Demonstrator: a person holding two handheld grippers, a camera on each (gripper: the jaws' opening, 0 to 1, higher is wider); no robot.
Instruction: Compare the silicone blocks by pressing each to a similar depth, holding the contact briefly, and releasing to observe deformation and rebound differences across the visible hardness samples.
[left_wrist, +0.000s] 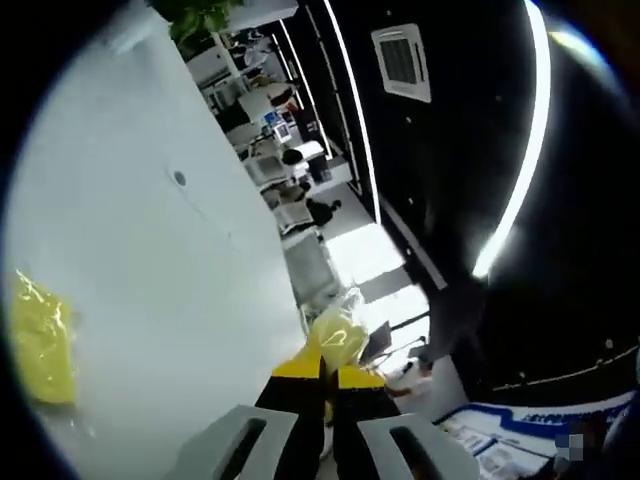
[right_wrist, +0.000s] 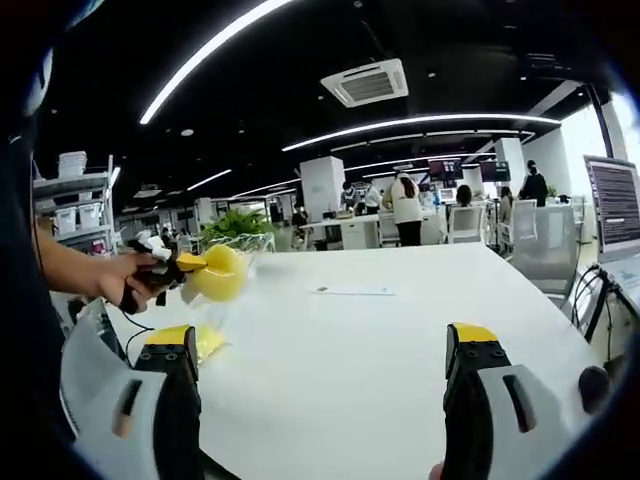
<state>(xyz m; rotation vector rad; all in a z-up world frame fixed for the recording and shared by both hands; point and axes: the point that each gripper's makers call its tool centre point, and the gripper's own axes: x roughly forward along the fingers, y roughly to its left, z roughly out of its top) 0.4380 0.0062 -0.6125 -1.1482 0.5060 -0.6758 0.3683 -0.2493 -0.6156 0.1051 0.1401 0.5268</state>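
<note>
A: Report the condition of the left gripper (left_wrist: 331, 372).

B: In the left gripper view its two yellow-tipped jaws rise from the bottom centre and stand closed on a yellow block in a clear wrapper (left_wrist: 338, 332). The block projects just beyond the jaw tips, right of centre in the lower half of the frame. The view is rolled, so the white table (left_wrist: 150, 300) occupies the left half and the dark ceiling with its light strips the right.

A: Does it show in the other camera?

B: Yes. In the right gripper view the left gripper (right_wrist: 198, 266) enters at mid left, held in a hand (right_wrist: 122, 279), clamped on the same yellow block (right_wrist: 222, 275) above the table's left end.

A: Condition of the right gripper (right_wrist: 331, 350)?

B: Jaws set wide apart, one at lower left and one at lower right of its view, with bare white table (right_wrist: 400, 340) between them. Nothing is held.

A: Other samples?

B: A second yellow wrapped piece (left_wrist: 42, 340) lies on the table at the far left edge of the left gripper view. In the right gripper view a yellow piece (right_wrist: 208, 342) rests on the table beside the right gripper's left jaw tip. Whether these are one item cannot be determined.

A: Surroundings?

B: A sheet of paper (right_wrist: 352, 291) lies mid-table; a green plant (right_wrist: 236, 224) stands beyond it.
</note>
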